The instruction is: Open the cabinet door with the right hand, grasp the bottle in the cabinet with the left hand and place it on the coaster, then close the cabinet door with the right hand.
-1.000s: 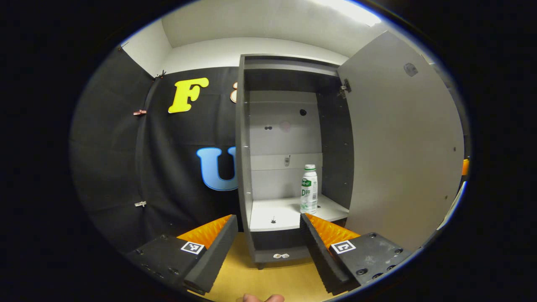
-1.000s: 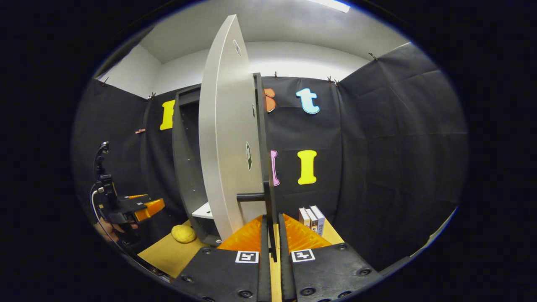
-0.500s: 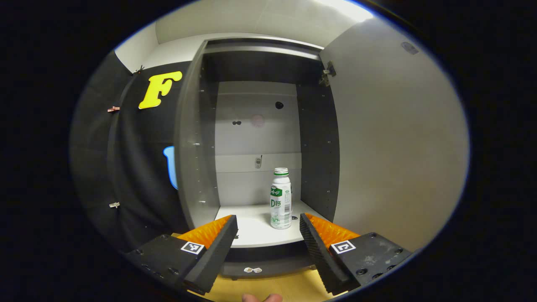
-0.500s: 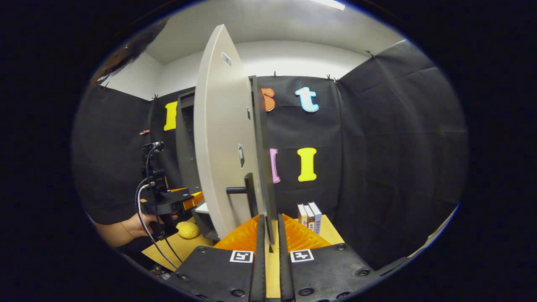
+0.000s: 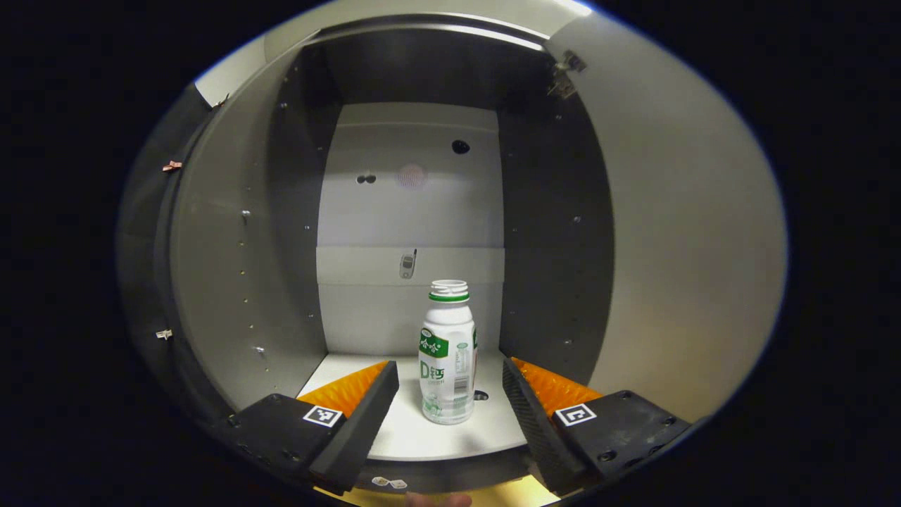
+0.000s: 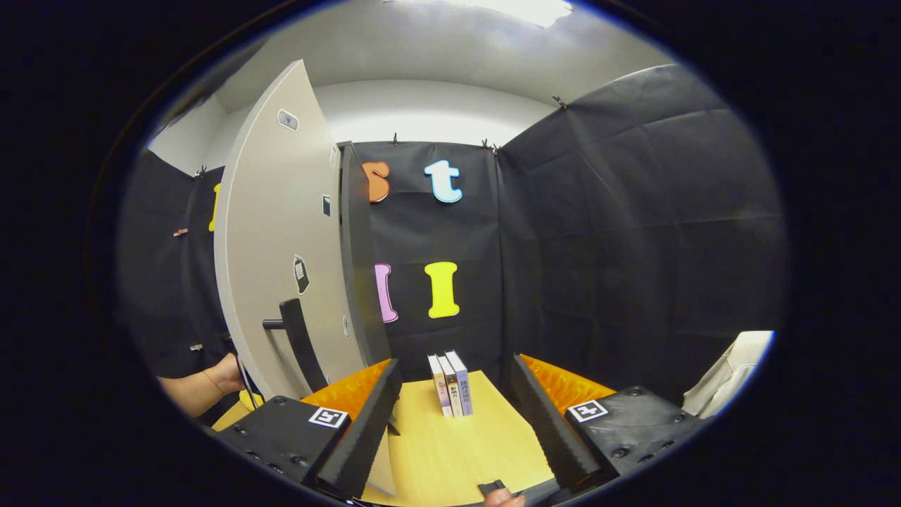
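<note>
The left gripper (image 5: pixel 450 373) points level into the open cabinet (image 5: pixel 281 232), fingers spread wide either side of the upright bottle (image 5: pixel 448 359) on the shelf, touching nothing. The right gripper (image 6: pixel 456 377) sits beside the swung-out cabinet door (image 6: pixel 274 246), fingers wide apart and empty, aimed at books (image 6: pixel 450 384) on the table (image 6: pixel 450 451)

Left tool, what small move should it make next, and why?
Probably ease the left tool a little further forward, then close. The bottle stands upright on the cabinet shelf between the open fingers, which don't touch it yet. The cabinet door is open.
</note>
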